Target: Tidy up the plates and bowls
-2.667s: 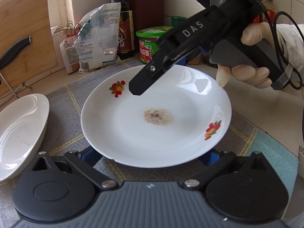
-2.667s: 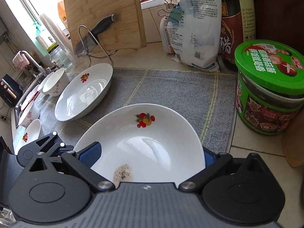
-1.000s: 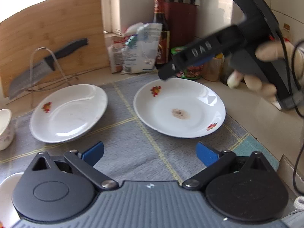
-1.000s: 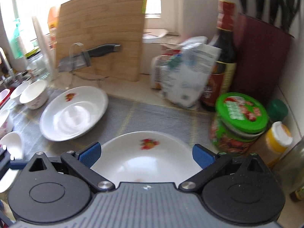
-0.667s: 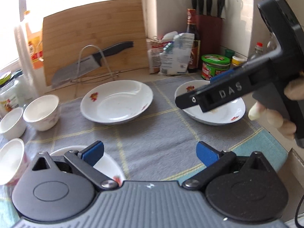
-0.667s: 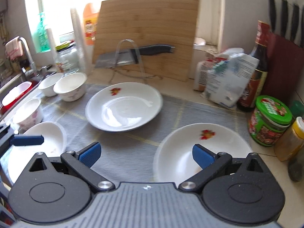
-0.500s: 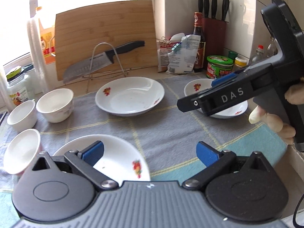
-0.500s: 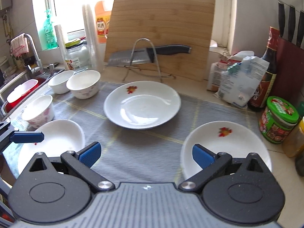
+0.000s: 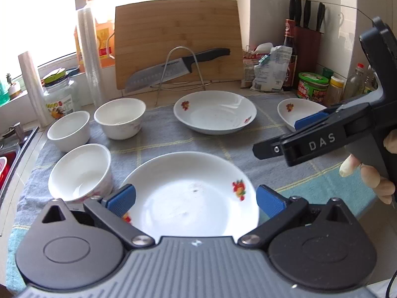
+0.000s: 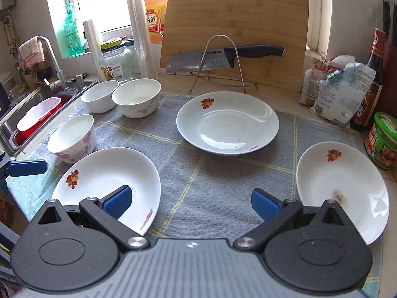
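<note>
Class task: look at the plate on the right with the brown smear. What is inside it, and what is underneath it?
Inside the plate: a small brown smear and printed fruit motifs on the rim. Underneath it lies the grey mat; the right gripper hides its near edge, so what supports that part cannot be seen.

Bright window (image 10: 104,2) lights white tiled walls (image 9: 273,12) behind the counter (image 10: 173,79).

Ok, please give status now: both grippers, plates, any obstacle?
Left gripper open, right gripper open, both empty. Three plates and three bowls separate on mat, unstacked. Nothing blocking.
</note>
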{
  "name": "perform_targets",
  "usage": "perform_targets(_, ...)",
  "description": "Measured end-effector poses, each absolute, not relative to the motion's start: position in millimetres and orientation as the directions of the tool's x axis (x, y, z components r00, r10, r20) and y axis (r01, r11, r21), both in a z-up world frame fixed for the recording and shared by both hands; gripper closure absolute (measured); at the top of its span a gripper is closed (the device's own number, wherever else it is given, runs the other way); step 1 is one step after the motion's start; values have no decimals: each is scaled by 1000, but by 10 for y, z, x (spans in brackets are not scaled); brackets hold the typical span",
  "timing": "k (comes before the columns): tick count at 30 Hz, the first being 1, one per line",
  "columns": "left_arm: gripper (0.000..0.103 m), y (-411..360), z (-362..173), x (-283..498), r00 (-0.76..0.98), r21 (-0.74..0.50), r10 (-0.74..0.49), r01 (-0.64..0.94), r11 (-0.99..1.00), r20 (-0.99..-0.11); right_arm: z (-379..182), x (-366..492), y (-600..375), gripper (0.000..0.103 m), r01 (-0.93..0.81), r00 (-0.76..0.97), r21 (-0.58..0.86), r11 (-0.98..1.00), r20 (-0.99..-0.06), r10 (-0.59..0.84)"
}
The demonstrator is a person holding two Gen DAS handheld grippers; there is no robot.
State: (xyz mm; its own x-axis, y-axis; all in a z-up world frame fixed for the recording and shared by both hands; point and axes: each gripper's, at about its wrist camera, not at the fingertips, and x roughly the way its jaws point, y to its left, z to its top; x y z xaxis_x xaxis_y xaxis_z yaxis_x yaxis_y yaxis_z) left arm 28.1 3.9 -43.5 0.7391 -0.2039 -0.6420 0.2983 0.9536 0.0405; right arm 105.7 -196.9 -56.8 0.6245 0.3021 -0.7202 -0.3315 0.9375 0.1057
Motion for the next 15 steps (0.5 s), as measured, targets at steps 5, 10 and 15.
perform_targets(5, 1, 306, -502, 206, 724, 28, -221, 315, 949, -653, -607, 1040, -1781, 0, -316, 610, 120, 941, -734, 298)
perform_targets(10, 1, 570, -630, 73, 686, 22, -278, 394, 919, -673, -652, 1027, -1594, 0, -310, 591, 130, 942, -749, 298)
perform_targets(15, 1, 693, -865, 65, 648, 29, -305, 451, 892, -698, -708, 977, -1476, 0, -290, 580, 169, 942, -752, 313)
